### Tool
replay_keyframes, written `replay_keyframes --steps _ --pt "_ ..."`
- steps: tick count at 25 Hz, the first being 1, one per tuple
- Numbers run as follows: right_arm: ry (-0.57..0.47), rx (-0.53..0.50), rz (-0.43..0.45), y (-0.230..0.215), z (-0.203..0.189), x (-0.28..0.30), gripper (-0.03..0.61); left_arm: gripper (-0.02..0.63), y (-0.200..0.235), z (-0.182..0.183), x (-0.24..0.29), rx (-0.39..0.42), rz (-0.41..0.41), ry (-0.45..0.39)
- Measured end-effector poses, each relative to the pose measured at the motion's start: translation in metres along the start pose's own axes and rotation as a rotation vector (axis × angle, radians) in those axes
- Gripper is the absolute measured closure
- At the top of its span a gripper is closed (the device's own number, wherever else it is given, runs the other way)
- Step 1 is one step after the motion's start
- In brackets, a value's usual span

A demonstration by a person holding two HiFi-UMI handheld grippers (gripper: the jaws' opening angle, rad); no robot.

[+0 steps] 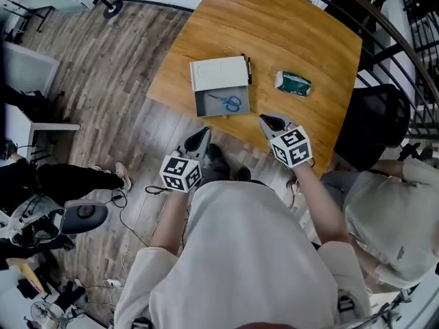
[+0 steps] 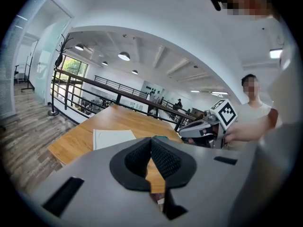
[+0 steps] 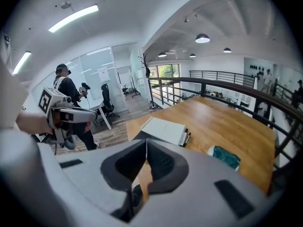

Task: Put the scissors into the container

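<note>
Head view puts the task at its end, as far as I can judge: the scissors already lie inside the container and neither tool carries anything. At the left, the left gripper hovers off the near edge of the table, its ribbed black pads pressed tip to tip with nothing between them, as its own view confirms. Just beyond it sits the container, a shallow grey box with square corners, with a smooth white lid covering its far half. In the open near half lie the scissors, small, with blue loop handles and thin metal blades. Two dark pens lie along the box's right side. The right gripper hangs over the table's near edge, its jaws likewise closed on nothing. Further right rests a crumpled green packet on the warm, glossy wood. Any next move would likely be drawing both tools back, or sliding the lid closed.
</note>
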State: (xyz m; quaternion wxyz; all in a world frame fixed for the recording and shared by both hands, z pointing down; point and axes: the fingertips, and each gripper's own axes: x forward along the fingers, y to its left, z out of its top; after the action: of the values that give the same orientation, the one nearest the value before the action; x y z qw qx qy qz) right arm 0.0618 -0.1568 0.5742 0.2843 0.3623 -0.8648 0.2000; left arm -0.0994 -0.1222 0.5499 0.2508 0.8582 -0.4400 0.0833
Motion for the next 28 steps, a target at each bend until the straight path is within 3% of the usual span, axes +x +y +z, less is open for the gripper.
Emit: replay_keyframes --steps 12,22,28 --pt "-0.158 -0.026 0.023 0.022 -0.016 -0.093 0.577 0.620 -0.087 -0.005 -0.035 0.054 0.039 -0.083" --pt "-0.276 -0.011 -0.027 0.044 -0.004 -0.135 0.577 0.620 -0.103 0.020 -0.075 0.105 0.028 -0.145" --pt "-0.343 -0.014 -0.081 0.065 0.005 -0.147 0.577 0.620 -0.103 0.031 -0.096 0.175 0.007 -0.159"
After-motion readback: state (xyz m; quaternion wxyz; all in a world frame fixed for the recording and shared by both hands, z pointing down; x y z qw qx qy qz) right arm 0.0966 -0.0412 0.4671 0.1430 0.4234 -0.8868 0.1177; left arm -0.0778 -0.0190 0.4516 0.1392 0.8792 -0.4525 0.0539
